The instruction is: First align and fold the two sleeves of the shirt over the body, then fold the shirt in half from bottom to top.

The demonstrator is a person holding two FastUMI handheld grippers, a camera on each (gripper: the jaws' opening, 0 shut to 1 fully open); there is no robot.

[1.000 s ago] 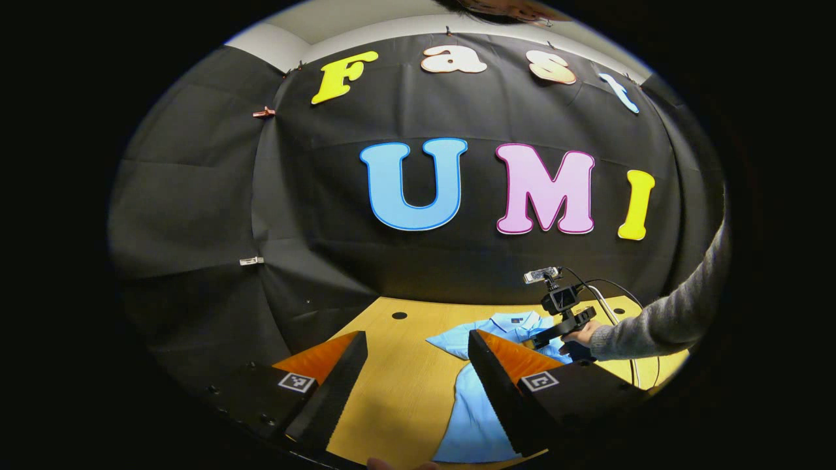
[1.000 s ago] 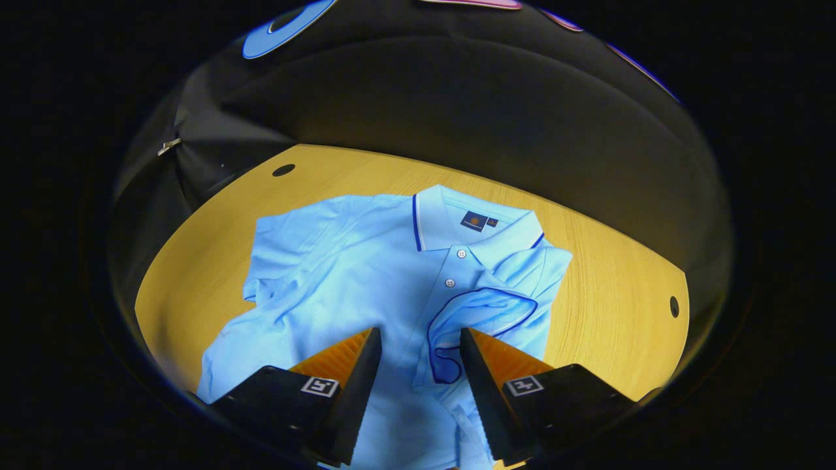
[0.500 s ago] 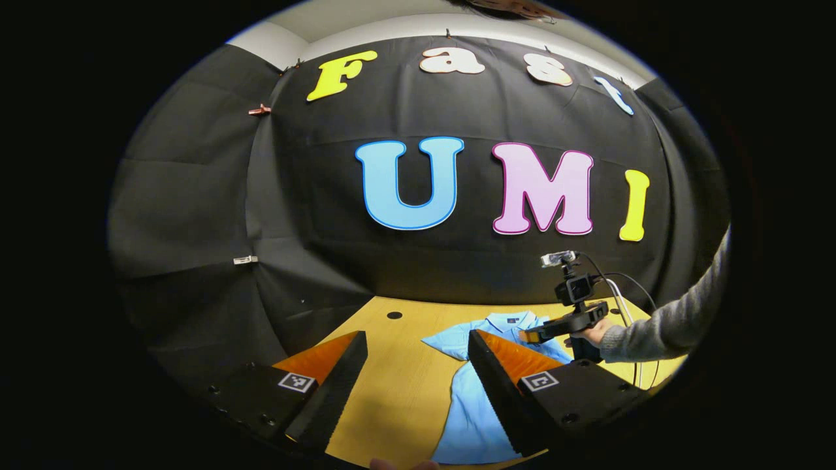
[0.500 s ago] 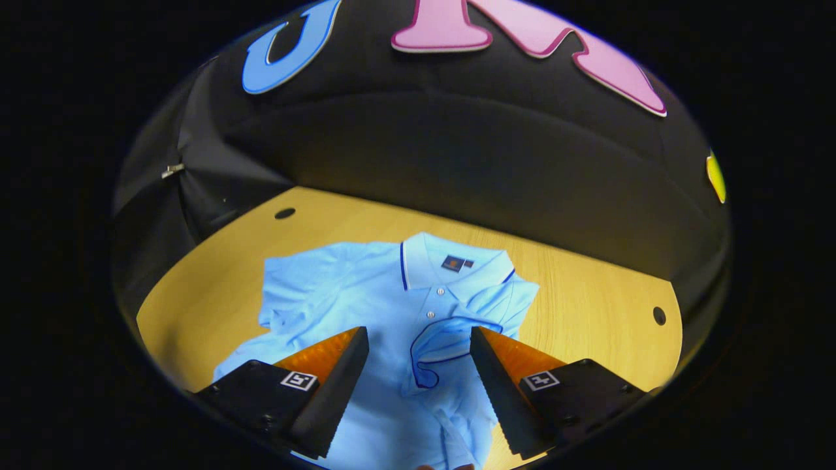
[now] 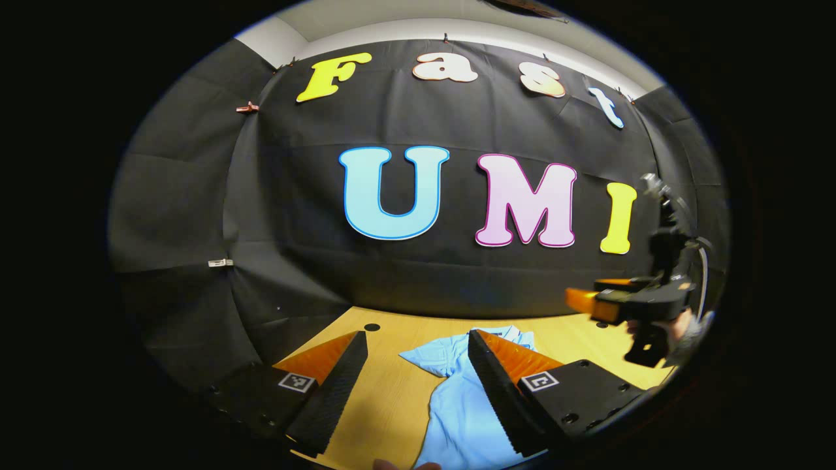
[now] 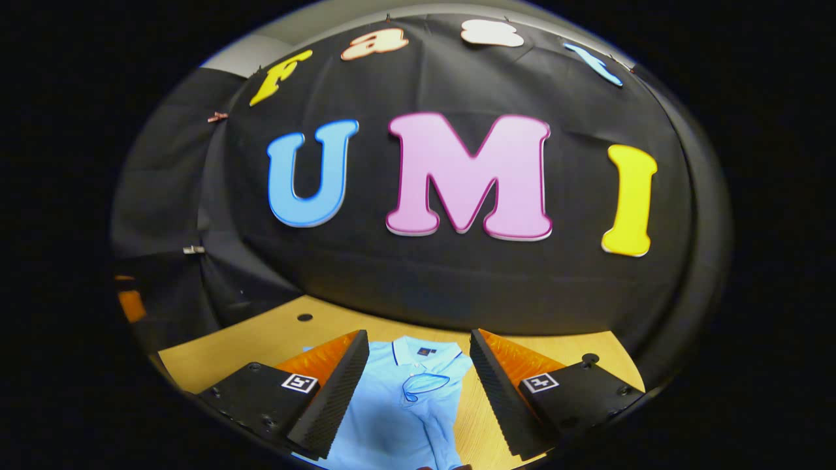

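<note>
A light blue polo shirt (image 6: pixel 418 398) lies flat, front up, on the wooden table (image 6: pixel 261 339), collar toward the far edge. One sleeve (image 6: pixel 424 385), trimmed dark blue, is folded over its chest.

Bare table (image 6: pixel 215 349) beside shirt (image 6: pixel 405 405), seemingly

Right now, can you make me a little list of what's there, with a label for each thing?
shirt: light blue, lying on the table, collar toward the wall
right sleeve: folded over the chest
table: yellow wood
left gripper: open, above the table, holding nothing
right gripper: open, raised above the shirt, holding nothing
bottom-to-top fold: not done yet
</note>
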